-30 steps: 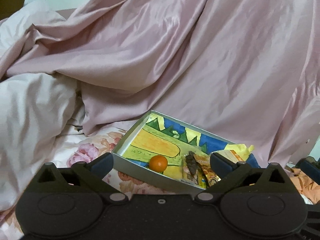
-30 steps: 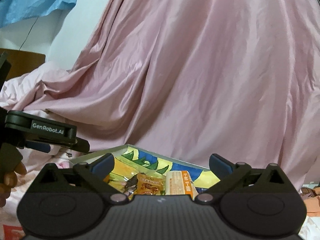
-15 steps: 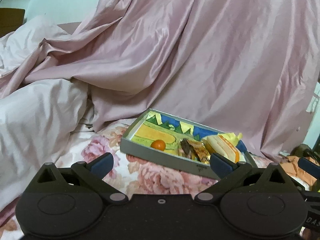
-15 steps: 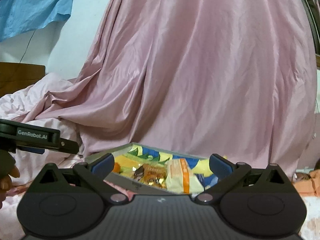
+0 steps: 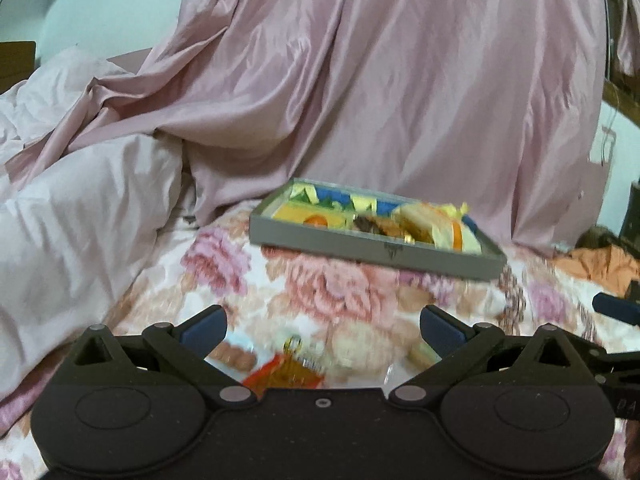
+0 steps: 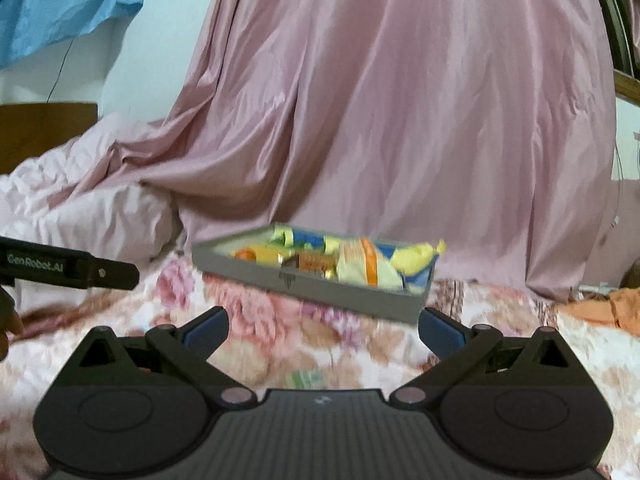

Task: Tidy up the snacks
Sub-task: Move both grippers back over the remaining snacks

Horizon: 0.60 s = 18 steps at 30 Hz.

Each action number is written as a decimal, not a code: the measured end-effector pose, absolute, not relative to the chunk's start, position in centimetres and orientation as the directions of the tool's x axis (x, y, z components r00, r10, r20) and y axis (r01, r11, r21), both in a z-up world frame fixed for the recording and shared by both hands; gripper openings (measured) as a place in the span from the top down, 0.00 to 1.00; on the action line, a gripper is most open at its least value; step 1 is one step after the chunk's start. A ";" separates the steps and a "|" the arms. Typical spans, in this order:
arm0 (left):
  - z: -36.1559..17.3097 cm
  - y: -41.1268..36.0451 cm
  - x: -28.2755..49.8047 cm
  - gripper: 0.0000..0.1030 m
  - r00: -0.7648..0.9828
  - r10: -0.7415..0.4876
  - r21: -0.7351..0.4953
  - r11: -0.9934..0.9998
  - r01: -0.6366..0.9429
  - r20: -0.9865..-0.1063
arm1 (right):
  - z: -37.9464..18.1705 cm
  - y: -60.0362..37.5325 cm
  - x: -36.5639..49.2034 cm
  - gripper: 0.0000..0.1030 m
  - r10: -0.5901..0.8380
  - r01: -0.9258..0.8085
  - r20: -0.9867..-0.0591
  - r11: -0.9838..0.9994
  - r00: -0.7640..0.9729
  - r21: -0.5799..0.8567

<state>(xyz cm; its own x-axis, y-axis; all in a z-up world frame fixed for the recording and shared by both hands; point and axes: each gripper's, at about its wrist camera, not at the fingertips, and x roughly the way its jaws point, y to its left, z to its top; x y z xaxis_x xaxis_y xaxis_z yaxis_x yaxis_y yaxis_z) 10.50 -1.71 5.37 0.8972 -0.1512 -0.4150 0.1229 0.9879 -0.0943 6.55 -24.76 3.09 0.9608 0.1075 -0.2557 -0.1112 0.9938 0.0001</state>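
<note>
A shallow grey box (image 5: 372,250) (image 6: 312,286) with a colourful lining sits on the floral bedsheet. It holds a small orange fruit (image 5: 316,221) (image 6: 245,255), brown wrapped snacks (image 5: 374,225) (image 6: 312,262) and a cream-and-orange packet (image 5: 436,226) (image 6: 362,266). My left gripper (image 5: 323,326) is open, well short of the box, with a red-orange snack packet (image 5: 286,372) lying on the sheet between and below its fingers. My right gripper (image 6: 322,326) is open and holds nothing, its right fingertip near the box's front corner.
A pink satin sheet (image 5: 360,80) drapes up behind the box, and a pale bundled duvet (image 5: 72,220) lies to the left. Orange cloth (image 5: 600,264) sits at the far right. The left gripper's arm (image 6: 68,268) and a hand show at the right wrist view's left edge.
Both grippers have pulled back from the box, which now looks farther off and seen edge-on. More floral sheet shows, and the red-orange packet has come into the left wrist view.
</note>
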 end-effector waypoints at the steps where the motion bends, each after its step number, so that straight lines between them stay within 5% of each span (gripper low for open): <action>1: 5.0 -1.6 10.0 0.01 0.894 -0.149 -0.085 0.989 0.124 -0.422 | 2.8 -24.8 6.3 0.00 0.107 -0.111 -0.264 0.994 0.959 0.001; 18: 0.6 0.2 7.1 0.01 0.840 -0.099 -0.045 0.995 0.089 -0.534 | -0.8 -23.3 5.2 0.00 0.156 -0.153 -0.420 0.987 0.894 0.041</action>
